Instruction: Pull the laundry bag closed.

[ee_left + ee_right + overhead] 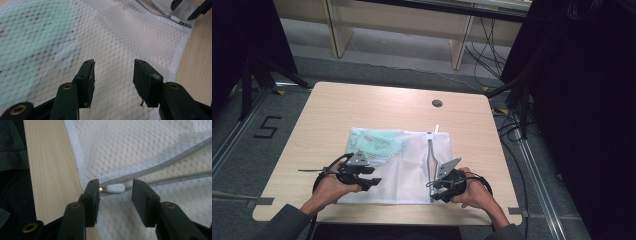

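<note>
The mesh bag (402,165) is laid flat near the surface's (362,105) front edge; the left gripper (113,75) is held over it, fingers spread, nothing pinched; the right gripper's (115,192) spread fingers flank the zipper pull (115,188).

"5" on the floor (267,127)
</note>
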The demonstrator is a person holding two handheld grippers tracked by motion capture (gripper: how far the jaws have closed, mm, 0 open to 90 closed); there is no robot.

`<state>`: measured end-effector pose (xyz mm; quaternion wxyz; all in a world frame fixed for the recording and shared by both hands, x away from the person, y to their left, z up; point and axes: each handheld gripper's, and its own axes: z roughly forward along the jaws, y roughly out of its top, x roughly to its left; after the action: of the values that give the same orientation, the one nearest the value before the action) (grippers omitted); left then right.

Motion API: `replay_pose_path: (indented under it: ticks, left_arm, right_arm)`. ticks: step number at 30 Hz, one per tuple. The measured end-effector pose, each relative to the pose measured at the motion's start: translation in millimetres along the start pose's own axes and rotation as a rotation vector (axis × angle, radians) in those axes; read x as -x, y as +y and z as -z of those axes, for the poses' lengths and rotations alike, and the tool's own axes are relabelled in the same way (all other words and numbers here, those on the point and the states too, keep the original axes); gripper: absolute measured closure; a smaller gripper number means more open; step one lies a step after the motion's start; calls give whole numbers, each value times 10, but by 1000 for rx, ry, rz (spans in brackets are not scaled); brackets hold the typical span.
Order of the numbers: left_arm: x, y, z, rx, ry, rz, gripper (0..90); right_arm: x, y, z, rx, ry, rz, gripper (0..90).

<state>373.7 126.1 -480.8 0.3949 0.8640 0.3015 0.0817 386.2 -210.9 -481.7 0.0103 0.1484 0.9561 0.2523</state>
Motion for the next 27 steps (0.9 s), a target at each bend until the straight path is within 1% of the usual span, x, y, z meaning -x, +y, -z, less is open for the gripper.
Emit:
replay_pose_path:
  ticks: [1, 2, 4, 5, 8, 9, 10, 11, 12, 13, 14, 15, 16, 17, 18, 19, 20, 21, 22, 23, 24, 25, 26, 27]
  left_arm:
    - [10, 3, -12, -4, 1, -3, 509]
    - [11, 6, -25, -9, 4, -12, 509]
    - [22, 6, -42, -12, 0, -9, 502]
    - [14, 11, -41, -14, -3, -30, 502]
    - [18, 11, -44, -17, -4, -33, 495]
    - [20, 9, -46, -18, -3, -34, 494]
    - [31, 3, -52, -17, -5, -12, 493]
    - [31, 4, -53, -16, -7, -12, 492]
    - [33, 6, -53, -16, -4, -14, 492]
    - [37, 7, -50, -20, -2, -15, 492]
    - [31, 9, -50, -21, -2, -30, 491]
    - [31, 8, -53, -21, -6, -29, 491]
    - [24, 11, -54, -21, -7, -38, 490]
    - [34, 6, -61, -20, -7, -12, 490]
    - [30, 6, -60, -25, -4, -18, 488]
    - [22, 8, -59, -28, -6, -32, 488]
    - [21, 10, -62, -28, -10, -40, 488]
    - [21, 10, -62, -28, -10, -40, 486]
    - [24, 10, -65, -27, -10, -41, 486]
    - [36, 4, -74, -26, -8, -16, 485]
    - [25, 9, -67, -30, -9, -42, 484]
    - [24, 8, -69, -29, -8, -44, 481]
    - [17, 6, -72, -30, -2, -46, 479]
    - [17, 6, -68, -32, -9, -45, 479]
  right_arm:
    - [8, -2, -25, -11, 10, -22, 549]
    - [8, -2, -25, -11, 10, -22, 549]
    - [16, 3, -44, -15, 20, -23, 545]
    - [29, 10, -56, -9, 22, 2, 540]
    - [23, 23, -72, -15, 28, 20, 531]
    - [23, 26, -77, -11, 36, 18, 531]
    - [25, 30, -79, -10, 41, 18, 534]
    - [31, 35, -77, -16, 43, 22, 536]
    - [25, 38, -80, -11, 42, 23, 558]
    - [24, 39, -79, -14, 41, 31, 559]
    - [21, 41, -80, -17, 41, 40, 560]
    - [10, 46, -81, -16, 43, 45, 559]
    - [-3, 52, -79, -21, 56, 50, 557]
    - [-3, 52, -79, -21, 56, 50, 557]
    - [-24, 63, -85, -22, 46, 62, 553]
    - [-30, 69, -86, -23, 50, 66, 555]
    - [-36, 73, -86, -27, 68, 62, 557]
    - [-36, 73, -86, -27, 68, 62, 557]
    - [-39, 77, -87, -24, 64, 74, 557]
    - [-43, 79, -88, -24, 67, 79, 558]
    - [-46, 80, -84, -21, 71, 81, 565]
    - [-44, 80, -83, -19, 68, 83, 572]
    - [-48, 80, -79, -16, 85, 80, 577]
    - [-50, 78, -77, -17, 82, 76, 583]
